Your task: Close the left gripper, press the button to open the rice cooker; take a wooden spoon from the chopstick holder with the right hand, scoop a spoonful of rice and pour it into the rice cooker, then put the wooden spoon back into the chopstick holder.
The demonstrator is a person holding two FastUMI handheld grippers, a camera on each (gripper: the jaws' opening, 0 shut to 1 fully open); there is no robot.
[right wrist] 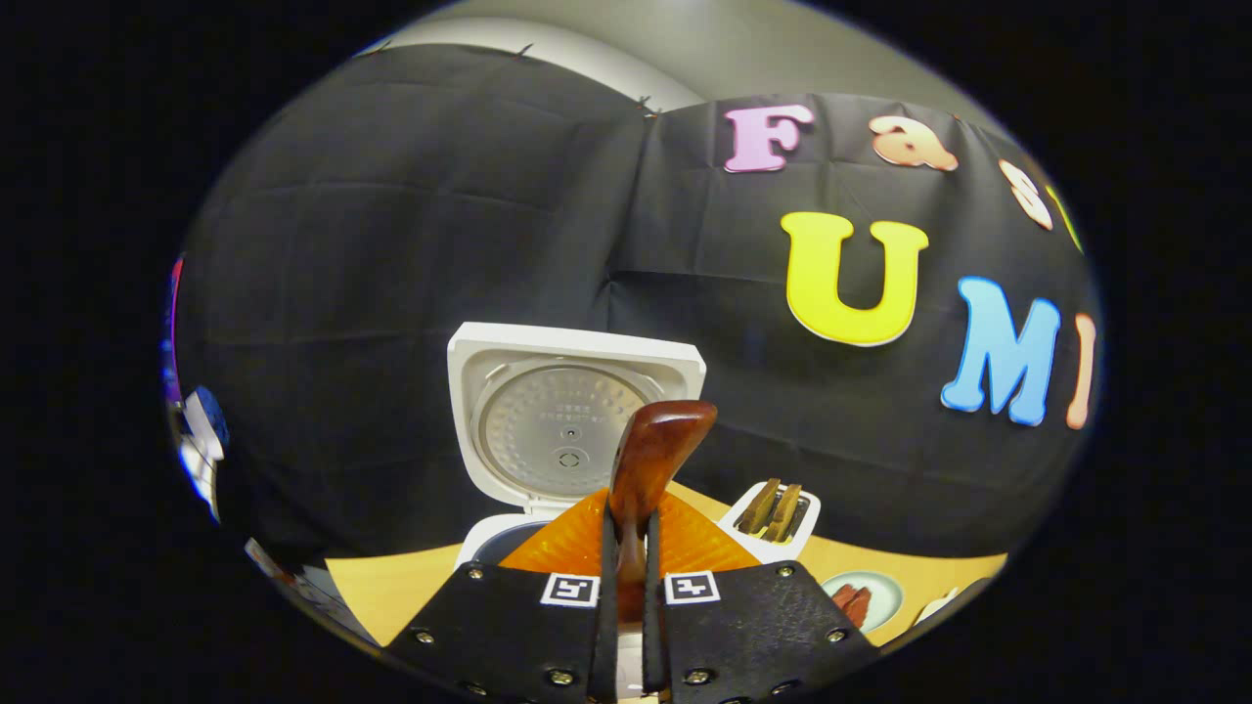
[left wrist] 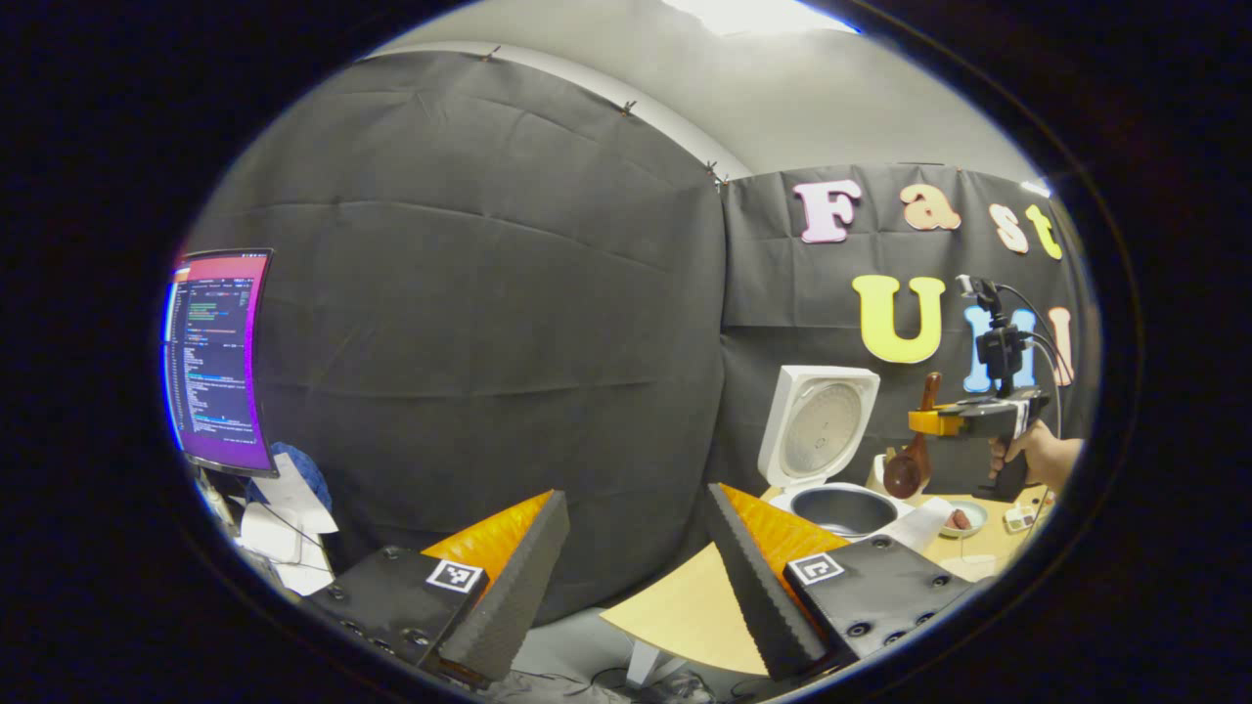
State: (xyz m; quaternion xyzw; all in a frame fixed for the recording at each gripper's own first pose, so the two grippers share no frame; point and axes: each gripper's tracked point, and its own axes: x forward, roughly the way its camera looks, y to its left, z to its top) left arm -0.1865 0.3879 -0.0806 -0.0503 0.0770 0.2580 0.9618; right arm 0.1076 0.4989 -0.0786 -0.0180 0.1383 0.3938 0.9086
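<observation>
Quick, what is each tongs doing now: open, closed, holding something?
Left tongs: open, holding nothing.
Right tongs: closed on the wooden spoon, near the open rice cooker.

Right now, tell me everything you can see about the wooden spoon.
The wooden spoon is dark reddish-brown, glossy, lacquered-looking wood. The right hand-held gripper is shut on its handle, whose broad rounded end sticks up past the fingers. In the left gripper view the spoon hangs bowl down, roughly upright, in the air beside the open rice cooker, slightly above and to the side of the pot. Its round bowl faces the camera; whether it carries rice cannot be told. Nothing but the gripper touches it.
</observation>
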